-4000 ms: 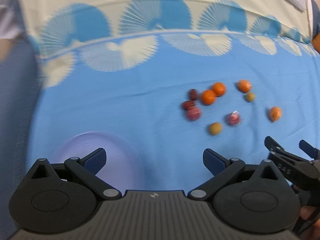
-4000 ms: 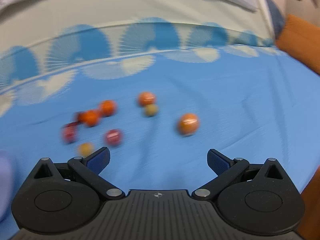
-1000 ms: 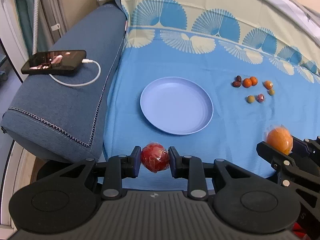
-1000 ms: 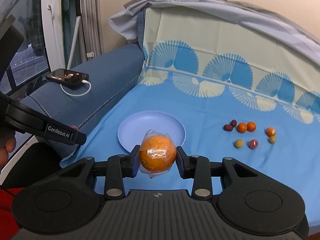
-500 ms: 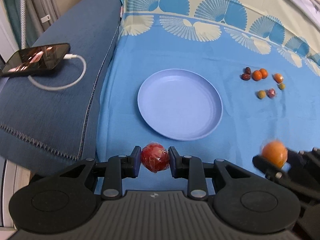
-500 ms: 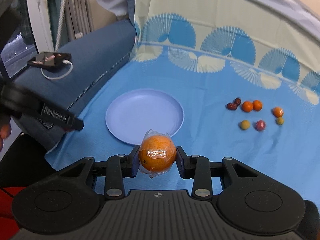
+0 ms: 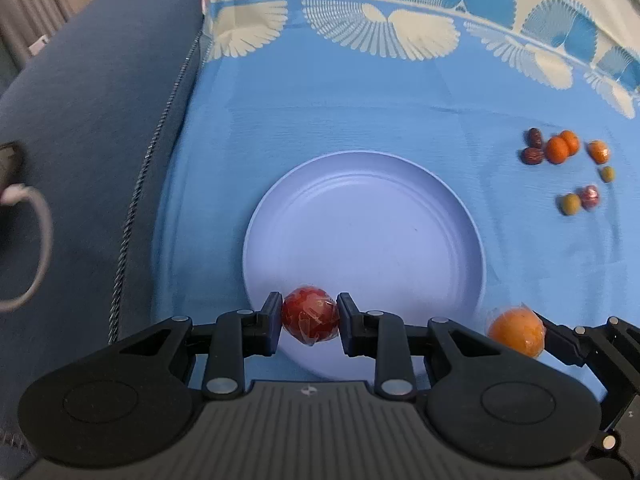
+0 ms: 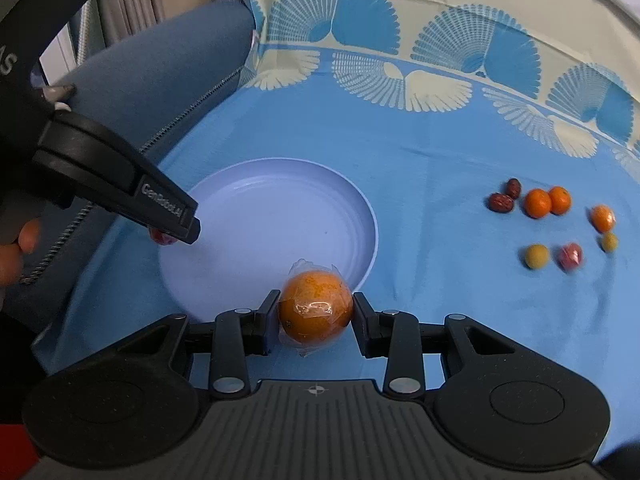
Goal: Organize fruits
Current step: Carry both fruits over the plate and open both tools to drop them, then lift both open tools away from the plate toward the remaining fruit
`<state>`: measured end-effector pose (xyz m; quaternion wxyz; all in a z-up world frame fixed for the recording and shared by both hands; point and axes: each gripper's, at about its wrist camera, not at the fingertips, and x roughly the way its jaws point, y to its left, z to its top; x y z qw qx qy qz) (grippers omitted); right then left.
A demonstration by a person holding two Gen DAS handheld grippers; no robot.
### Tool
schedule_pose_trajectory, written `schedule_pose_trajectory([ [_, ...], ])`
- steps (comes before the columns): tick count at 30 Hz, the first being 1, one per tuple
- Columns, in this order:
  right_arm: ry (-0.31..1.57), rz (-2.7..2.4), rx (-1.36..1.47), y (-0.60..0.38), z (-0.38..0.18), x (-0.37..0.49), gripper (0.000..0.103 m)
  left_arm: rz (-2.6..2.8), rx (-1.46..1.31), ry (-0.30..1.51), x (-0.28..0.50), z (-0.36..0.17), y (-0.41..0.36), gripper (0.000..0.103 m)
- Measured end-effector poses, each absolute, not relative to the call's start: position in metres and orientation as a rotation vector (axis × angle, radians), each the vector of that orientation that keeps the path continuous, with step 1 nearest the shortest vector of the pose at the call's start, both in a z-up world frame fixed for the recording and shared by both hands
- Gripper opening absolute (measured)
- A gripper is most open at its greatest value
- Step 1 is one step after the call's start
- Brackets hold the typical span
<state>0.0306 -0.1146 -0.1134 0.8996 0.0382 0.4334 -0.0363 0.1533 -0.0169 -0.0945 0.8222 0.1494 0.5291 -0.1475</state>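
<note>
Right wrist view, left gripper [image 8: 172, 236] hides most of red fruit [image 8: 162, 237], jaws clamped, right gripper [image 8: 315, 320] clamping orange [image 8: 315, 312]

**Readable lettering in the two views**

In the right wrist view, the left gripper [image 8: 168, 236] carries white lettering on the side of its black finger, reading "GenRobot.AI". At the top left edge of that view, a dark housing [image 8: 24, 20] shows the cut-off white letters "AS". The left wrist view holds no legible text.
</note>
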Motion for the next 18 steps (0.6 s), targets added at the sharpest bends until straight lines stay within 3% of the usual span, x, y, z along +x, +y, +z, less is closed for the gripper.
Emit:
schedule_pose_trajectory([
  [6, 0.934, -0.067, 0.049, -0.118, -0.134, 0.059, 0.040, -0.312, 0.353, 1.153, 0.181, -0.121, -0.033, 0.033],
  [7, 0.927, -0.073, 0.045, -0.119, -0.135, 0.062, 0.042, -0.317, 0.354, 1.150, 0.185, -0.123, -0.034, 0.042],
  [8, 0.920, -0.078, 0.043, -0.120, -0.135, 0.064, 0.059, -0.317, 0.356, 1.142, 0.187, -0.122, -0.034, 0.070],
  [10, 0.897, -0.095, 0.045, -0.122, -0.129, 0.067, 0.086, -0.294, 0.365, 1.099, 0.187, -0.115, -0.034, 0.103],
  [14, 0.875, -0.081, 0.062, -0.127, -0.109, 0.053, 0.098, -0.312, 0.373, 1.009, 0.171, -0.089, -0.025, 0.103],
  [18, 0.918, -0.054, 0.103, -0.124, -0.095, 0.019, 0.101, -0.267, 0.378, 1.039, 0.145, -0.077, -0.007, 0.103],
])
